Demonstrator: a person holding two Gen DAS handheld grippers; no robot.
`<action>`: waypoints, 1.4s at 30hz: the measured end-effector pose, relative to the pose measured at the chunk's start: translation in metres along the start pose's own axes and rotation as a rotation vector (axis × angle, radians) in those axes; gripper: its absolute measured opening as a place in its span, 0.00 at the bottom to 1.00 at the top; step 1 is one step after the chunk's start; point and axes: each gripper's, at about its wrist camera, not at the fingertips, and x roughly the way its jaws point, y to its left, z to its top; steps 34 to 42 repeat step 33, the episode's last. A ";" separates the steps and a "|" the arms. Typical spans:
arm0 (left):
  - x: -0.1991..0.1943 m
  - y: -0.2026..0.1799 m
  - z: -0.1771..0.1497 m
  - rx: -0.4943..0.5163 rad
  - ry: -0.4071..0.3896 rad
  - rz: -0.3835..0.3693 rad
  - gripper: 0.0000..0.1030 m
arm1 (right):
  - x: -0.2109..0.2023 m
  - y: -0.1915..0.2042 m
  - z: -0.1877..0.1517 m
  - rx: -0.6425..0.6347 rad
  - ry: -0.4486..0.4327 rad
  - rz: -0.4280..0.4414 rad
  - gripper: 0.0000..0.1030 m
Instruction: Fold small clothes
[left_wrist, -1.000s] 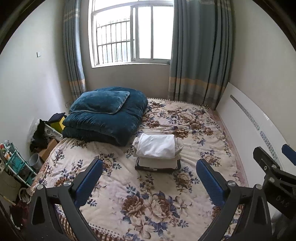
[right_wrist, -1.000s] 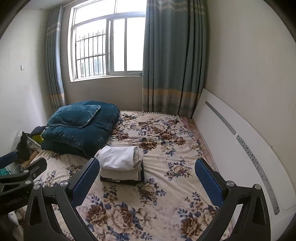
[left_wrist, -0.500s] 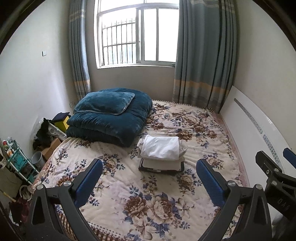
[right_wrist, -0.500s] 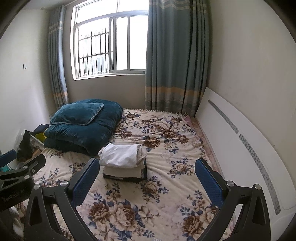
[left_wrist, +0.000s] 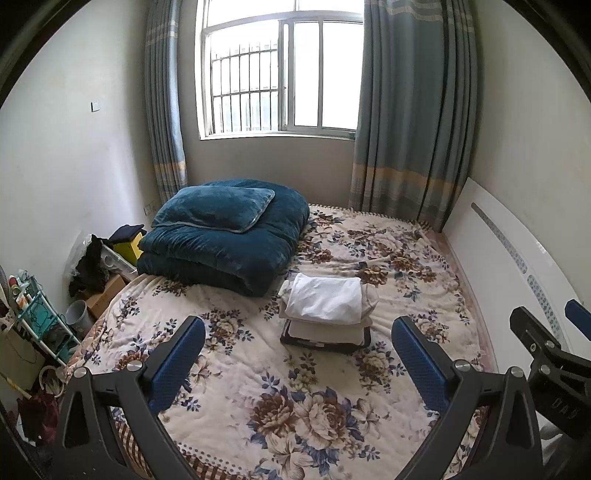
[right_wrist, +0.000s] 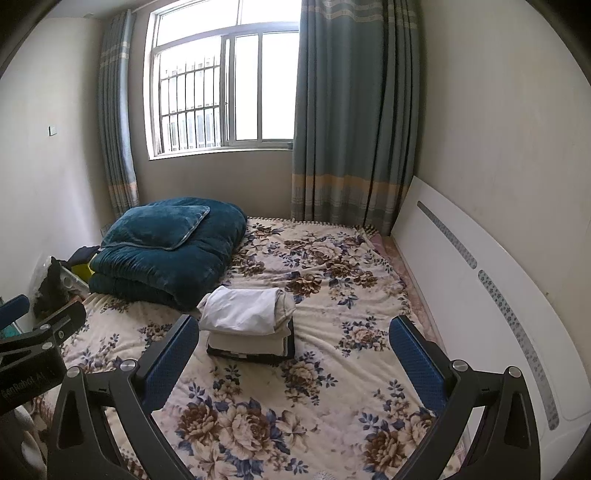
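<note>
right gripper (left_wrist: 554, 343) cropped, shelf (left_wrist: 29, 325) clutter indistinct

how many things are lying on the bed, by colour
white or cream folded clothes in the stack: 3, as far as the layers show
dark folded garment at the stack's bottom: 1
teal quilt: 1
teal pillow on the quilt: 1
total: 6

- Left tool (left_wrist: 297, 354): black frame, blue pads, fingers spread wide, holding nothing, raised level.
- Right tool (right_wrist: 293, 354): same build, fingers spread wide, holding nothing, beside the left.
</note>
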 end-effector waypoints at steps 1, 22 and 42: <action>-0.001 0.000 0.000 -0.001 0.000 0.003 1.00 | -0.001 0.000 0.000 0.000 0.000 0.003 1.00; -0.005 -0.001 0.005 0.012 -0.009 0.009 1.00 | 0.001 0.002 0.004 -0.006 0.000 0.022 1.00; -0.014 -0.003 0.001 0.022 -0.039 0.026 1.00 | -0.001 0.006 0.003 -0.003 -0.008 0.026 1.00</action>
